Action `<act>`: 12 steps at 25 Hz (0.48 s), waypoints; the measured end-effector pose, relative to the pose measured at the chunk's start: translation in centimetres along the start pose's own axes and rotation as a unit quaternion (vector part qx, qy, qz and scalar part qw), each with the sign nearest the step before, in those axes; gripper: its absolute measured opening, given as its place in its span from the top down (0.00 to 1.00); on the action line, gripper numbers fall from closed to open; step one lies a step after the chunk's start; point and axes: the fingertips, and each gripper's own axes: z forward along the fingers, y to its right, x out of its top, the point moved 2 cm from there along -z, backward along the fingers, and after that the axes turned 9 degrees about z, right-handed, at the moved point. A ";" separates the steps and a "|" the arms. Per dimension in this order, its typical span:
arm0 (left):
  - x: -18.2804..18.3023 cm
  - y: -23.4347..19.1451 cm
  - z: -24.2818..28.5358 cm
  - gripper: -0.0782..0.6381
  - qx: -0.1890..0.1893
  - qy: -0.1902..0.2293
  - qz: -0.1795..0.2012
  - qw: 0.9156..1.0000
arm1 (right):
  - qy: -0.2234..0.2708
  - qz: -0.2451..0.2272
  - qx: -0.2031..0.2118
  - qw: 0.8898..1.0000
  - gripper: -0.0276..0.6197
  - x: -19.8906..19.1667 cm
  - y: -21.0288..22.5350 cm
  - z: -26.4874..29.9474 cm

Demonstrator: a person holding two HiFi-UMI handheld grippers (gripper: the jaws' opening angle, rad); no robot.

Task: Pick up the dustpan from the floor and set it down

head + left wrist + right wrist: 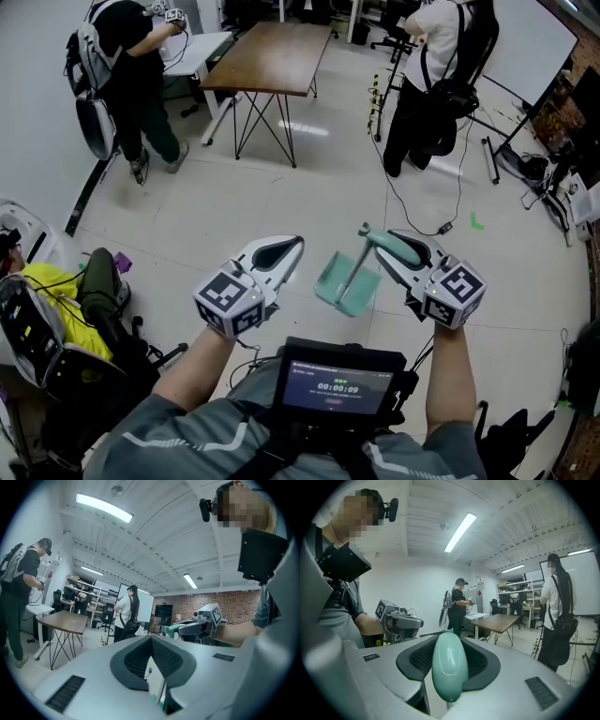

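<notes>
My right tongs [380,242] are clamped on the dustpan [345,281]. In the right gripper view the mint-green handle [450,667] sits squeezed between the two dark pads, with its rounded end poking out past the tips. My left tongs [292,246] have their tips together and nothing between them. They're just beside the pan, not touching it.

The dustpan hangs from the handle between the two tongs, over the floor [281,197], tilted with the scoop facing up toward me. All I can see in the scoop is its own green inside.

Stuff that's hard to see: the right gripper view doesn't show the pan at all, only the handle, which covers the gap between the jaws. In the left gripper view a thin sliver of green peeks through below the jaws, too small to say which part it is. My chest screen [339,384] blocks the floor right under me.

Farther out is a wooden desk [272,56] on thin black legs. A person in black [131,66] stands to its left and a person in a white top [436,66] to its right, both cut off at the top edge.
</notes>
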 end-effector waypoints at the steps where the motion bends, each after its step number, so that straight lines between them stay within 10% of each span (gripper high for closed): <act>1: 0.1 -0.8 0.5 0.84 0.004 0.001 -0.001 1.000 | 0.000 0.001 0.003 1.000 0.72 0.2 0.6 0.8; 12: 2.6 -9.3 14.1 0.84 0.051 -0.010 0.009 0.999 | -0.018 -0.028 0.091 0.995 0.72 5.5 13.6 7.4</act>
